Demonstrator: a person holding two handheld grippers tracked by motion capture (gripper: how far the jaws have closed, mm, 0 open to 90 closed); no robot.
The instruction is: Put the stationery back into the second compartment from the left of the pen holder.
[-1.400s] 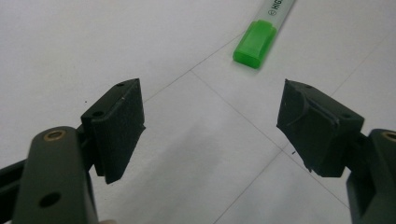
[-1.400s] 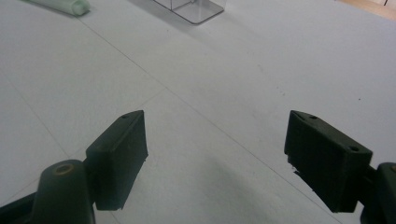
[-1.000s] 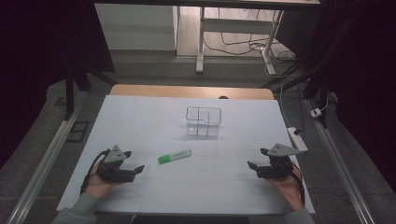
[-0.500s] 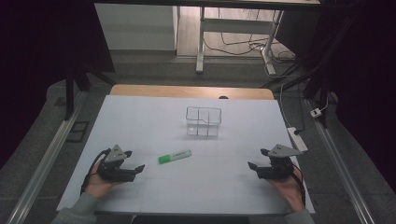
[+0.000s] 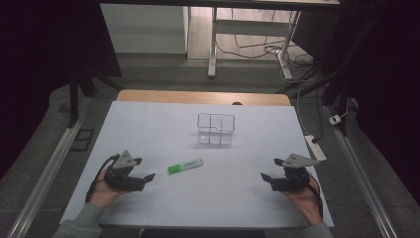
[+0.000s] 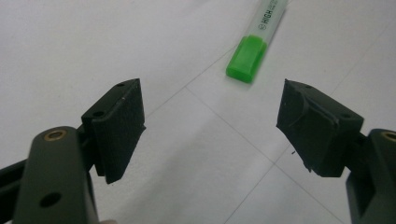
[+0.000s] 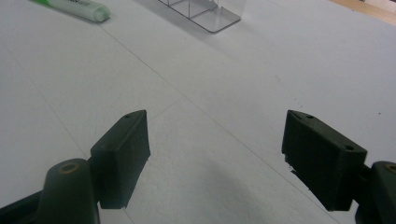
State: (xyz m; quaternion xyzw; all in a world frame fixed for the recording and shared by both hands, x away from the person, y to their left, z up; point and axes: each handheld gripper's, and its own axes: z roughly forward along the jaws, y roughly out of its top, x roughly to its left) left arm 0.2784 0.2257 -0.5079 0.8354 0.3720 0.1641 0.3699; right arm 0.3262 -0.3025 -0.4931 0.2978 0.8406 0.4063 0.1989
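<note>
Nothing has moved since the earlier frames: the left claw (image 5: 146, 177) and right claw (image 5: 266, 178) stay low over the desk (image 5: 148, 124), both with jaws wide apart and empty. The marker (image 5: 185, 166) lies flat just ahead of the left claw, well before the clear box (image 5: 216, 129). Being round, it may roll away if one jaw touches first. Its far end is cut off in the left gripper view.
</note>
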